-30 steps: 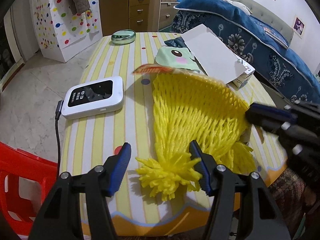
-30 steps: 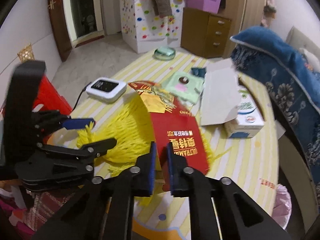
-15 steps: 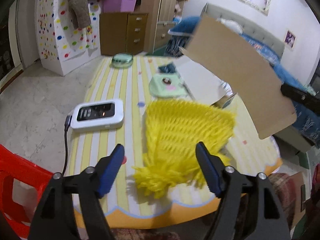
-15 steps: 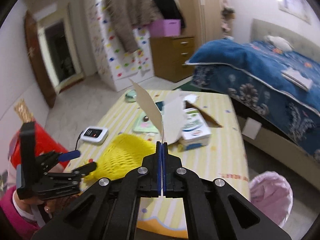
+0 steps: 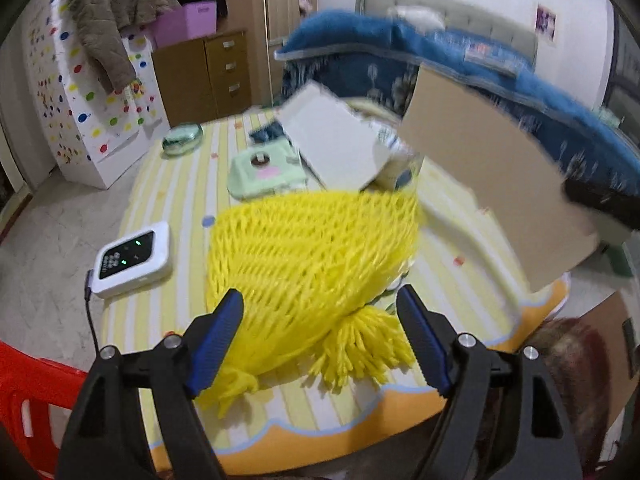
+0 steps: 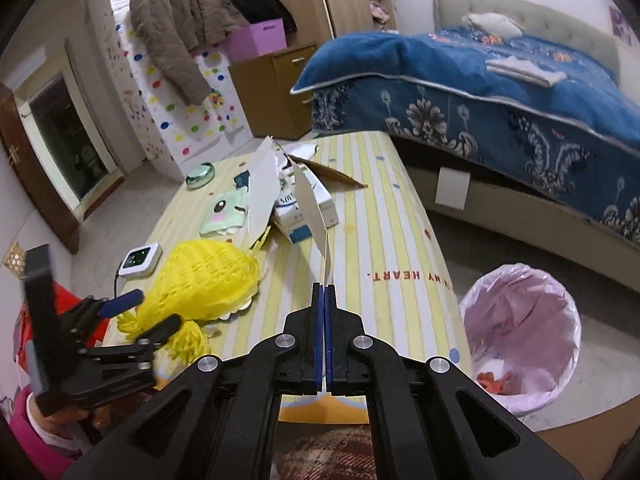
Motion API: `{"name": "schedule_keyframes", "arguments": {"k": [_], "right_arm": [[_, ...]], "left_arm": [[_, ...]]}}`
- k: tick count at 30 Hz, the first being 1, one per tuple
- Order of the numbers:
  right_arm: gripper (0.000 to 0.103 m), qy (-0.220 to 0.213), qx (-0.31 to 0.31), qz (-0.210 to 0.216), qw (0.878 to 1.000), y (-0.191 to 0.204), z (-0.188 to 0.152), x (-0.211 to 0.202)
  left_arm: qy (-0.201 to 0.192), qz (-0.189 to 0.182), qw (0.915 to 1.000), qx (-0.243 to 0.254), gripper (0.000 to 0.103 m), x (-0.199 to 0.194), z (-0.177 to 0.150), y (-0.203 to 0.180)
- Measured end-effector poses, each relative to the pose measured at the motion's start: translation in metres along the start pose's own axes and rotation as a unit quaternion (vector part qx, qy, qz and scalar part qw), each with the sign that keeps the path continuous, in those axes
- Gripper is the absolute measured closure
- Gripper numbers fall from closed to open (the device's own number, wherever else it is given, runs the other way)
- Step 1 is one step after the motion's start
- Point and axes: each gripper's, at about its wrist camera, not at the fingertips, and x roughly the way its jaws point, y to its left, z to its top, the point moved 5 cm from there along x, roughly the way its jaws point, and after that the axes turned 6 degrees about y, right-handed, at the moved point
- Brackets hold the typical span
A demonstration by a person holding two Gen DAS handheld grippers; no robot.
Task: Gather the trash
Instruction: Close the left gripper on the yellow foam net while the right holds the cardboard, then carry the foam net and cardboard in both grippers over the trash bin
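Right tongs clamped on the bottom edge of a flat cardboard sheet. It's held edge-on to the right wrist camera, standing up from the tongs with its long axis running up and away over the table. In the left wrist view the same sheet shows its plain brown face, tilted, in the air right of the table.

Left tongs are opening and grip nothing; the yellow foam net lies on the table between and beyond the fingers, tassel end toward the camera.

Progress, my read: early-mid. Pink-lined bin on the floor right of the table already holds some scraps. Sheet not yet binned. Left to do: foam net, likely the opened carton too.
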Motion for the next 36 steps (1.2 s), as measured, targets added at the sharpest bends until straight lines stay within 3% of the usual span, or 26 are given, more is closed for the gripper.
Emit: {"name": "schedule_keyframes", "arguments": {"k": [4,10,14,17,18,22,28,36], "right_arm": [[0.103,0.008,0.005,0.004,1.000,-0.002,-0.003,0.007],[0.103,0.013,0.007,0.001,1.000,-0.006,-0.008,0.012],[0.103,0.007,0.010,0.003,1.000,-0.006,-0.008,0.008],[0.103,-0.003,0.011,0.004,1.000,-0.006,-0.007,0.000],[0.103,-0.009,0.012,0.004,1.000,-0.007,-0.006,-0.004],[0.103,-0.033,0.021,0.002,0.999,-0.013,-0.001,-0.023],[0.103,-0.062,0.034,-0.005,0.997,-0.026,0.003,-0.048],[0.103,-0.078,0.059,-0.034,0.995,-0.059,-0.004,-0.068]], "left_arm": [[0.034,0.024,0.9989,0.021,0.026,0.023,0.000,-0.008],[0.037,0.005,0.9993,0.004,0.034,0.028,-0.003,-0.004],[0.031,-0.013,0.9993,-0.016,0.055,0.024,-0.003,-0.001],[0.022,-0.026,0.9990,-0.028,0.076,0.015,-0.001,0.002],[0.020,-0.029,0.9989,-0.032,0.078,0.012,0.000,0.003],[-0.005,-0.068,0.9958,-0.062,0.079,-0.017,0.005,0.007],[-0.047,-0.100,0.9920,-0.061,0.079,-0.057,0.019,-0.011],[-0.064,-0.131,0.9890,-0.025,0.079,-0.060,0.044,-0.064]]}}
